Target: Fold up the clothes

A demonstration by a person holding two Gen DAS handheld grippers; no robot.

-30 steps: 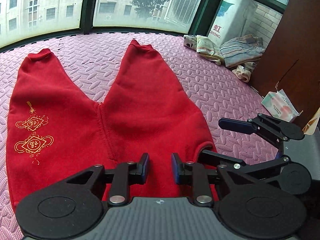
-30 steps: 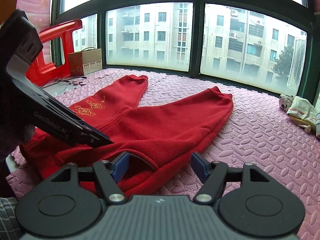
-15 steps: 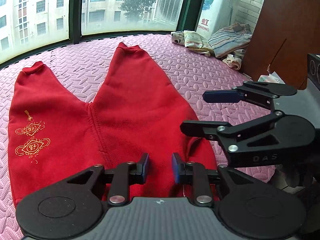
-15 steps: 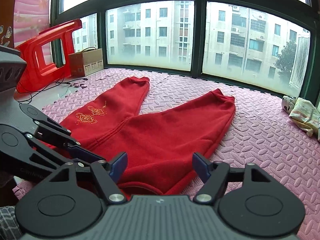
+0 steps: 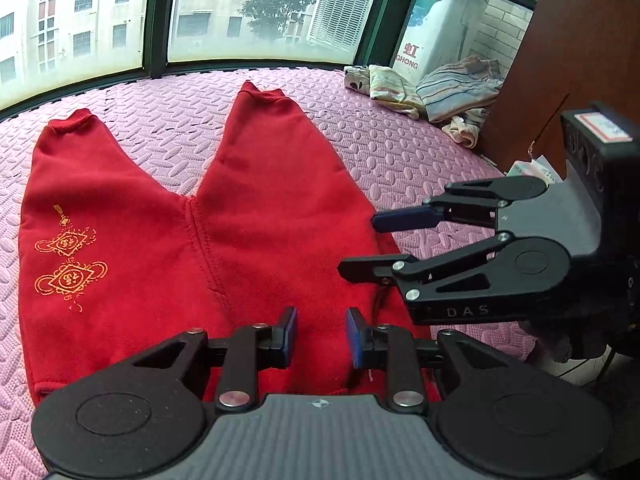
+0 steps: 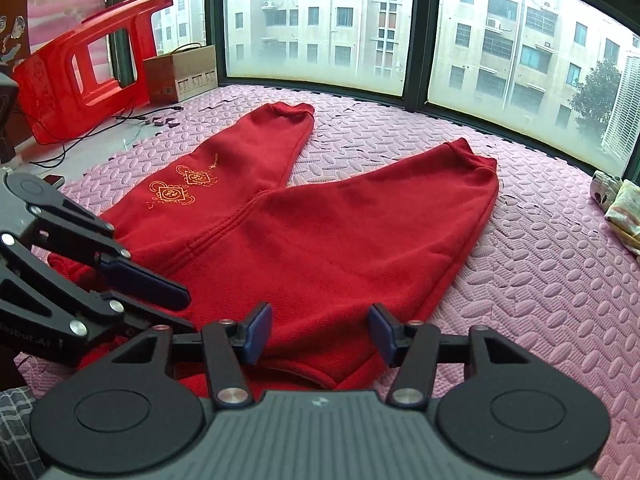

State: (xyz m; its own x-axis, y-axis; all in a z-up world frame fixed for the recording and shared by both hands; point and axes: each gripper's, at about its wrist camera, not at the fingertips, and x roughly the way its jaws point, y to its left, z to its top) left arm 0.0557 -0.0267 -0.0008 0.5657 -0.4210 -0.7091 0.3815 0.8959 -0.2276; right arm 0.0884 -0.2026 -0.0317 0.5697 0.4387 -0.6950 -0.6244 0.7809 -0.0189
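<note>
Since a second ago the right gripper point(image 6: 318, 334) has slid in beside the left gripper point(image 5: 321, 336) over the waistband, its jaws closing with nothing pinched yet; the left stands narrowly parted, gripping nothing. The red trousers point(image 5: 192, 256) lie flat on the pink foam mat point(image 5: 392, 160), legs splayed apart (gold embroidery point(image 5: 68, 264) on one).

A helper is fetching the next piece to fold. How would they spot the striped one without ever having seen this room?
Look along the pink mat to its far right corner, where the brown cabinet meets the window. A small heap of clothes lies there; the striped one sits nearest the cabinet, bunched up. Its thin blue and brown stripes set it apart from the yellowish cloth beside it.
</note>
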